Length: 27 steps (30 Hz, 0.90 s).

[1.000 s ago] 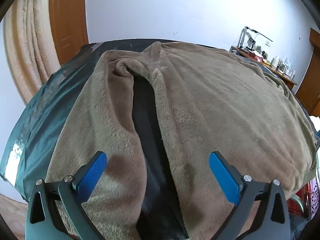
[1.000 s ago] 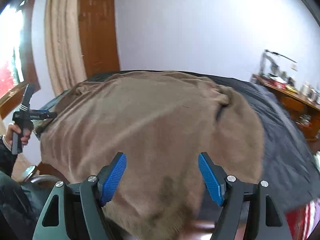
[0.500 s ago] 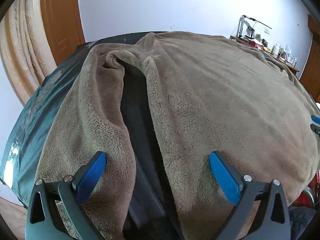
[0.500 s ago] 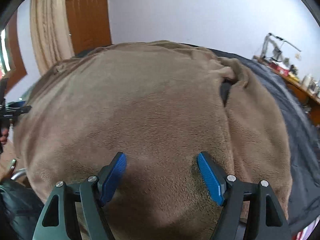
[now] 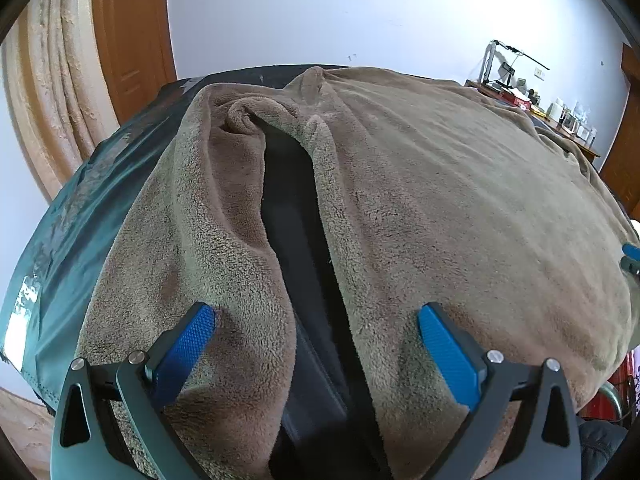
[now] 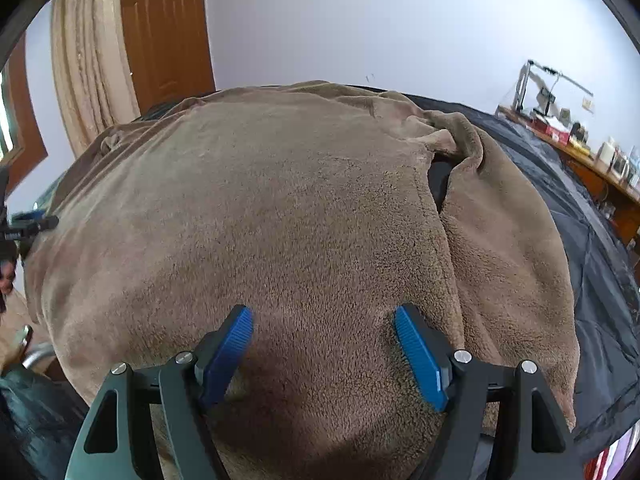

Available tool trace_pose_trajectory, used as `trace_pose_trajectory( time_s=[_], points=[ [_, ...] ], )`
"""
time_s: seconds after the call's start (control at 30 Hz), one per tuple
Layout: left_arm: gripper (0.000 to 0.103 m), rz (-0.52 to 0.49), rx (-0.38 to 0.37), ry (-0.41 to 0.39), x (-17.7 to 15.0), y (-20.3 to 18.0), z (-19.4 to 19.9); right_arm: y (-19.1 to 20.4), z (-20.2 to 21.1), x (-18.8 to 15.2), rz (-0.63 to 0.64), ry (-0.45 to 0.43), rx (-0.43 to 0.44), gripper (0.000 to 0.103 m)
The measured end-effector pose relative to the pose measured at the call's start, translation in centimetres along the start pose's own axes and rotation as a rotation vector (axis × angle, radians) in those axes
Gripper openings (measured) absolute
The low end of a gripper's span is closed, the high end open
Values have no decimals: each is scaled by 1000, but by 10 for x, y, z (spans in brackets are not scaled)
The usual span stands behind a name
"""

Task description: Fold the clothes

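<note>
A brown fleece garment (image 5: 460,208) lies spread flat over a dark cover (image 5: 92,216) on a table. Its left sleeve (image 5: 200,216) lies beside the body, with a strip of dark cover (image 5: 296,220) showing between them. My left gripper (image 5: 316,332) is open low over the near hem, its fingers either side of that strip. In the right wrist view the garment (image 6: 280,208) fills the frame, with the right sleeve (image 6: 508,248) at the right. My right gripper (image 6: 324,340) is open just above the garment's body near the hem. Neither holds anything.
The dark cover (image 6: 592,248) continues right of the garment to the table edge. A wooden sideboard (image 6: 592,160) with small items stands at the far right wall. A wooden door (image 5: 128,28) and beige curtain (image 5: 44,92) stand at the far left.
Both grippers have moved forward and lower over the garment's near hem. Both stay open. The garment has not moved.
</note>
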State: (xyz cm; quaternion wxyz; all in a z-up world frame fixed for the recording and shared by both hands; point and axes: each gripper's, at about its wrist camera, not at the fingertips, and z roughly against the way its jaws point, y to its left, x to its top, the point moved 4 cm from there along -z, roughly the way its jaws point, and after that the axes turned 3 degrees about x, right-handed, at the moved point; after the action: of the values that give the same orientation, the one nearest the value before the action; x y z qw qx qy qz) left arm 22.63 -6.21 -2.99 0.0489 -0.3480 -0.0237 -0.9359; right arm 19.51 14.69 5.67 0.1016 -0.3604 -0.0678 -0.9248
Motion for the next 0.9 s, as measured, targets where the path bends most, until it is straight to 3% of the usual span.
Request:
trace_pose_trajectory(
  time_s=[0.17,0.27,0.4,0.57,0.9],
  points=[
    [103,1,7,0,-1,-1,0,18,5,21,58,-49,-18,76],
    [103,-1,8,-2,-1,-1,-1,25,-10,28,91,-20,-11,76],
    [103,-5,7,-3,-2,0,-1,5,-37,30,33,52,0,76],
    [103,1,-1,-2,1,4,-3,-19,-36,30,13,50,-28,76],
    [103,186,15,0,11,47,-9,-17,-31,25,26,10,-46,76]
  ],
)
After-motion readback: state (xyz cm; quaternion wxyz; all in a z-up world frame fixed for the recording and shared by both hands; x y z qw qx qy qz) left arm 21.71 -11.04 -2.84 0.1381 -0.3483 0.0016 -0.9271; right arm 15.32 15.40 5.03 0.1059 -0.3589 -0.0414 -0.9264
